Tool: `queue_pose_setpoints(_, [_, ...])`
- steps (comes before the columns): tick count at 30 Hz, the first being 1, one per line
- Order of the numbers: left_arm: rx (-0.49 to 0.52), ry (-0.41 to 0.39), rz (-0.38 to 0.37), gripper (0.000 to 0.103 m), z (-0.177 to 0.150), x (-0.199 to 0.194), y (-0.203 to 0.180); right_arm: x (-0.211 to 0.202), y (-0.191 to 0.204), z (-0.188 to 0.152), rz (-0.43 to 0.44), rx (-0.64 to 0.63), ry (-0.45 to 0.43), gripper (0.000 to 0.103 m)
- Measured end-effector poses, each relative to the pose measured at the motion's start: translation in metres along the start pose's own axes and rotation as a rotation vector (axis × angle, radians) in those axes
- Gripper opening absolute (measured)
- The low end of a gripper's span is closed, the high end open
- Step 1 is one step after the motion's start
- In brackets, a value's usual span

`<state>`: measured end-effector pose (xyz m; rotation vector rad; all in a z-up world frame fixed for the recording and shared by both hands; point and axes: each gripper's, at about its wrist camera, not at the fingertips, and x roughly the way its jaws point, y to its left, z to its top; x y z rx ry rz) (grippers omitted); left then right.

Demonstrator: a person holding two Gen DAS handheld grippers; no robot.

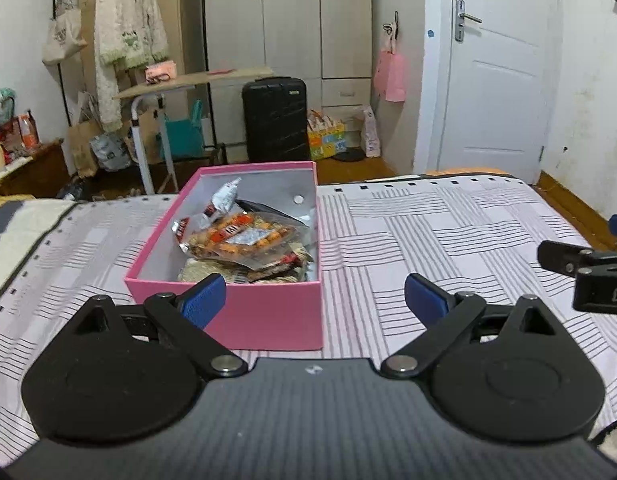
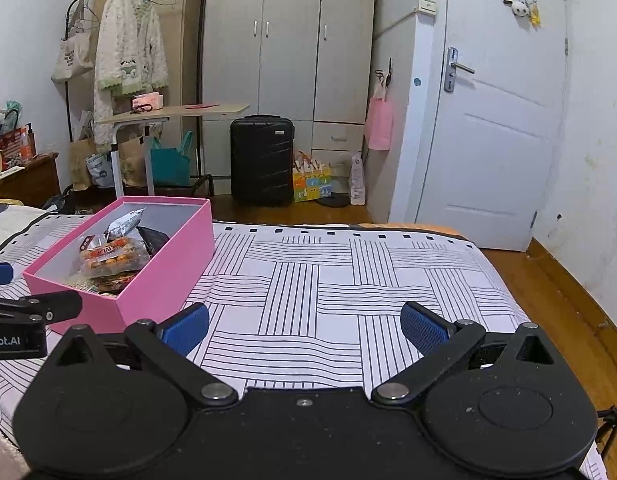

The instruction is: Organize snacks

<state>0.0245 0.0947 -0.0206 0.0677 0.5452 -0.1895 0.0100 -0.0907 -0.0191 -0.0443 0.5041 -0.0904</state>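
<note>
A pink box point(image 1: 268, 312) stands open on the bed and holds several snack packets point(image 1: 240, 238). It also shows at the left of the right wrist view point(image 2: 164, 276), with the packets point(image 2: 108, 256) inside. My left gripper point(image 1: 314, 300) is open and empty, just in front of the box's near wall. My right gripper point(image 2: 304, 326) is open and empty over the bare bedsheet, to the right of the box. Part of the right gripper point(image 1: 588, 268) shows at the right edge of the left wrist view. Part of the left gripper point(image 2: 28, 316) shows at the left edge of the right wrist view.
The bed has a striped patchwork sheet point(image 2: 348, 280). Beyond its far edge stand a black suitcase point(image 2: 262, 158), a small side table point(image 2: 172, 112), a clothes rack point(image 2: 128, 52) and a wardrobe point(image 2: 288, 40). A white door point(image 2: 500, 120) is at the right.
</note>
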Motion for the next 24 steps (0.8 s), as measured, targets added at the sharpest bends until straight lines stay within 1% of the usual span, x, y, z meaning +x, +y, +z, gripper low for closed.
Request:
queue_pose_setpoints(8, [0.03,0.005,0.016,0.097,-0.0019,0.0012,-0.0044,0.0017,-0.0047,-0.0008,0.001,0.012,0.015,0.103])
queue_pose_setpoints(14, [0.0,0.01,0.022,0.097,-0.0016,0.0014,-0.0002,0.003,-0.0061,-0.001,0.0,0.013,0.021,0.103])
queue_pose_setpoints(24, [-0.001,0.01,0.024,0.097,-0.003,0.0011,-0.0004,0.0051,-0.0067,-0.0007,-0.001,0.013,0.03,0.103])
